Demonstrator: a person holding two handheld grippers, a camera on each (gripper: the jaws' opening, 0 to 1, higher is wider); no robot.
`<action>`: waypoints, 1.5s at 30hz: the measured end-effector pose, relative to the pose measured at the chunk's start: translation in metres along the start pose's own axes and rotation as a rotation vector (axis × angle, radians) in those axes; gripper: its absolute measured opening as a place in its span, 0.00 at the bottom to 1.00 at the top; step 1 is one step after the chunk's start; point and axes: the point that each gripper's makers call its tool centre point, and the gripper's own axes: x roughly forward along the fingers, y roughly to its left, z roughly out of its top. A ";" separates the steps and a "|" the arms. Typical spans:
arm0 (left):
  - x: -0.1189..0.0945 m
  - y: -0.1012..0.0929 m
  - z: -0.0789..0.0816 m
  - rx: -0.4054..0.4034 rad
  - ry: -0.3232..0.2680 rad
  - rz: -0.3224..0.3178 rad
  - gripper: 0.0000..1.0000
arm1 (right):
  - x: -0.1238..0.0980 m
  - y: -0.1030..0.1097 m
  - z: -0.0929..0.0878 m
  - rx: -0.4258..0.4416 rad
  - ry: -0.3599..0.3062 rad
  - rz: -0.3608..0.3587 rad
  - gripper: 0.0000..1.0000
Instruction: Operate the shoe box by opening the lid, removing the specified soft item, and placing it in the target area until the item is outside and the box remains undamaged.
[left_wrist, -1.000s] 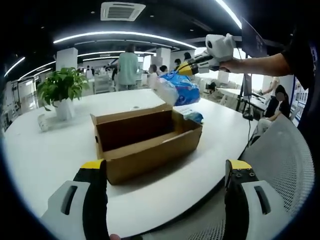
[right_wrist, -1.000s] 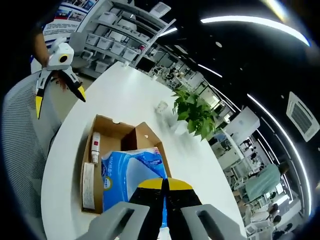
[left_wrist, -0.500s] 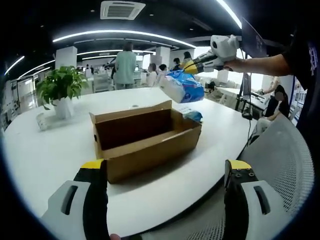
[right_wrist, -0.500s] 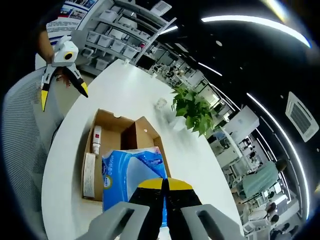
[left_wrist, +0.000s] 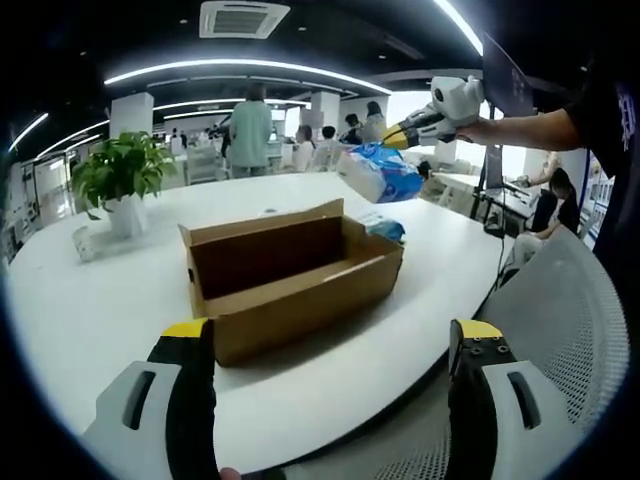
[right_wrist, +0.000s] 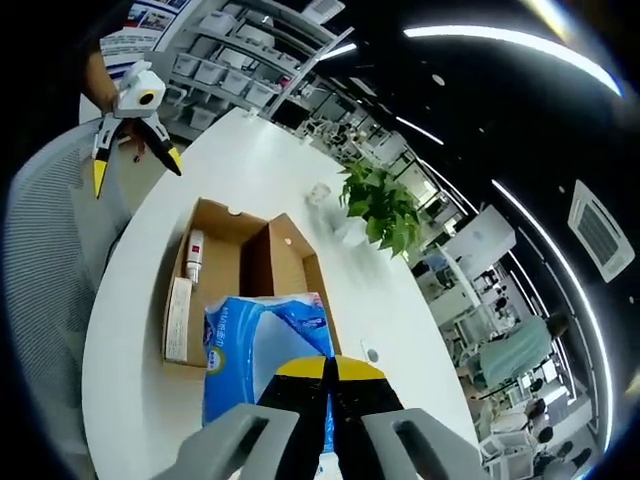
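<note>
One open shoe box (left_wrist: 290, 275), one blue soft pack (right_wrist: 265, 345) pinched by right tool (right_wrist: 328, 372); left tool (left_wrist: 325, 345) spread.

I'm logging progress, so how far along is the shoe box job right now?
Done: the shoe box sits open on the white table, looking undamaged. In hand: the right gripper is shut on the blue soft pack, held in the air above the box's far end. Left: setting the pack down on the table. The left gripper is open, holding nothing.
</note>
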 end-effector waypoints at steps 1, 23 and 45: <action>0.000 0.000 0.000 0.000 0.000 0.000 0.96 | -0.001 -0.001 -0.002 0.000 0.002 -0.001 0.00; 0.001 0.000 -0.005 0.004 0.031 0.000 0.96 | -0.039 -0.024 -0.073 -0.003 0.062 -0.038 0.00; 0.001 0.001 -0.009 0.004 0.059 0.003 0.95 | -0.064 -0.036 -0.136 -0.048 0.137 -0.054 0.00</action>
